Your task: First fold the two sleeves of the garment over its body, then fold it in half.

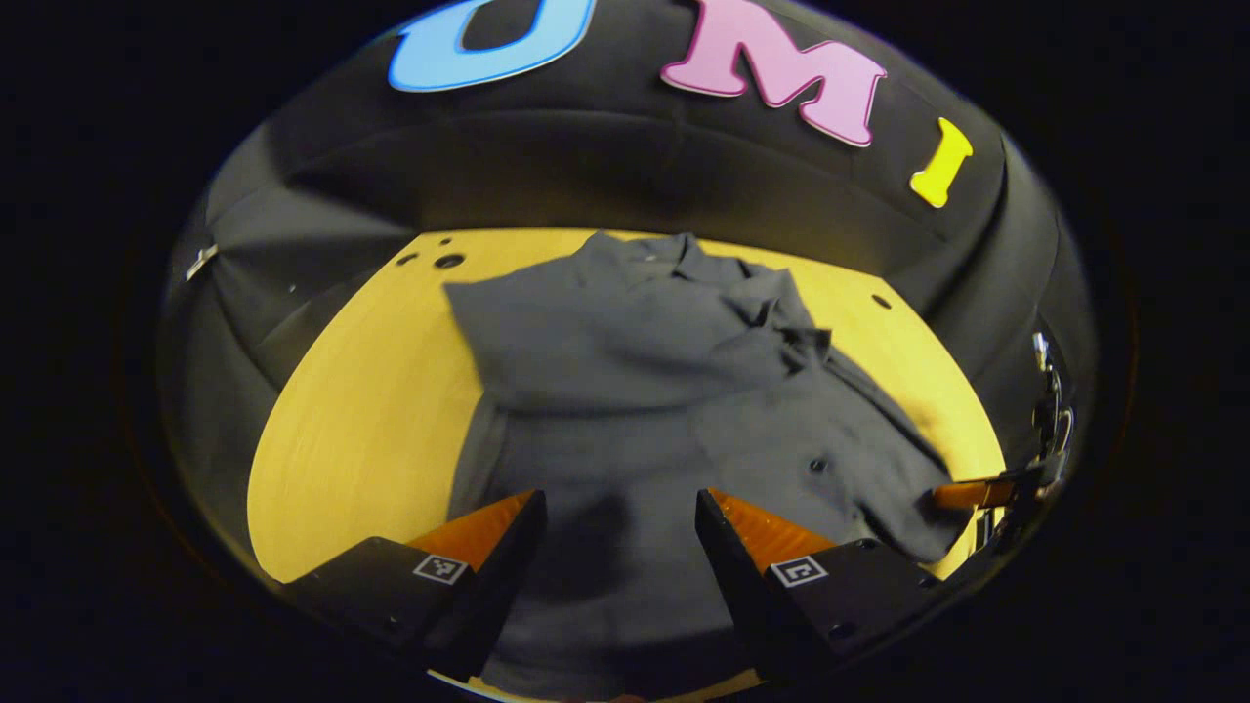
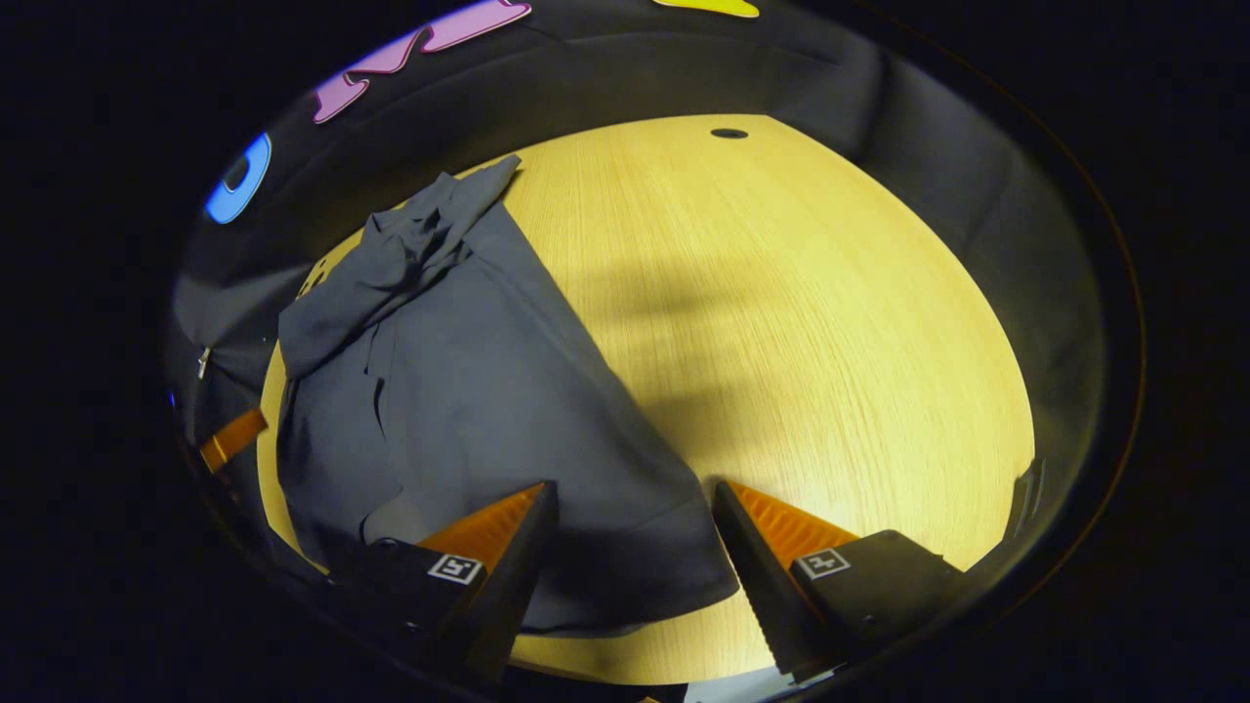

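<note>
Nearest us in the left gripper view, our left gripper (image 1: 617,542) hangs with its jaws apart over the near hem of the shirt (image 1: 625,391), gripping nothing. Thin dark cloth like this looks light and limp to us: it will sag, crease and drag rather than keep a shape, so we judge an edge or corner the best hold, not the flat middle. It lies spread on the table (image 1: 361,410), collar far, with both sleeves seemingly folded over its chest. To the right, in the right gripper view, our right gripper (image 2: 633,542) is likewise apart, empty, astride the shirt's near right hem corner (image 2: 684,576). We would pinch both hem corners and lift them together toward the collar.
</note>
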{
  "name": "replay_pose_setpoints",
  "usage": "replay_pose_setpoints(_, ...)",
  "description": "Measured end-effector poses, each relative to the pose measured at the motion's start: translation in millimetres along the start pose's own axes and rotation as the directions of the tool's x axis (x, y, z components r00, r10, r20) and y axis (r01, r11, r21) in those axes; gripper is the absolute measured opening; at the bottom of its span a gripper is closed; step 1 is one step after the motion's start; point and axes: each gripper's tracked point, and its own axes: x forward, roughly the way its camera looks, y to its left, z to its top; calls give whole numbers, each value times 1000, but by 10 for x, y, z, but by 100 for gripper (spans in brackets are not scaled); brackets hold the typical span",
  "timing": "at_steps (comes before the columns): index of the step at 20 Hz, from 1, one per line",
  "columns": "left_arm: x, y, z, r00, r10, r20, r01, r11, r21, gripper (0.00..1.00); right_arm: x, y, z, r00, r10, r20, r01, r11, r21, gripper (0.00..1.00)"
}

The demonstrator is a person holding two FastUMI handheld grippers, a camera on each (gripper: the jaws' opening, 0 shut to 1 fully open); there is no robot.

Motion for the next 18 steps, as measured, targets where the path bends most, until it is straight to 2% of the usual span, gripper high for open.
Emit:
replay_pose_setpoints(4,-237,361,-579,996,62,-59,-65,996,-59,96,-24,287,-113,999,29,-37,-30,999,-21,100)
replay_pose_setpoints(8,-375,507,-979,992,77,-102,-88,991,-100,97,-36,724,-273,994,78,-80,-83,994,-69,100)
replay_pose_setpoints(9,-384,517,-1037,991,74,-109,-86,990,-108,92,-25,827,-317,992,88,-93,-96,992,-81,100)
replay_pose_setpoints(10,-379,524,-1091,990,75,-118,-89,989,-115,96,-7,913,-362,990,93,-107,-103,990,-96,100)
replay_pose_setpoints(11,-381,534,-1132,989,78,-124,-92,989,-117,96,0,982,-393,989,95,-117,-108,988,-112,100)
replay_pose_setpoints(12,-393,521,-1150,990,76,-120,-90,989,-114,92,-7,1042,-436,987,100,-125,-116,985,-126,100)
replay_pose_setpoints(13,-388,510,-1146,990,77,-116,-89,991,-102,97,-9,1091,-467,986,100,-131,-118,983,-140,100)
replay_pose_setpoints(15,-369,497,-1198,987,89,-133,-100,992,-73,97,17,1112,-485,989,70,-130,-93,980,-177,100)
replay_pose_setpoints(18,-309,509,-1241,977,157,-147,-158,987,3,96,36,1080,-488,992,15,-127,-43,974,-223,99)
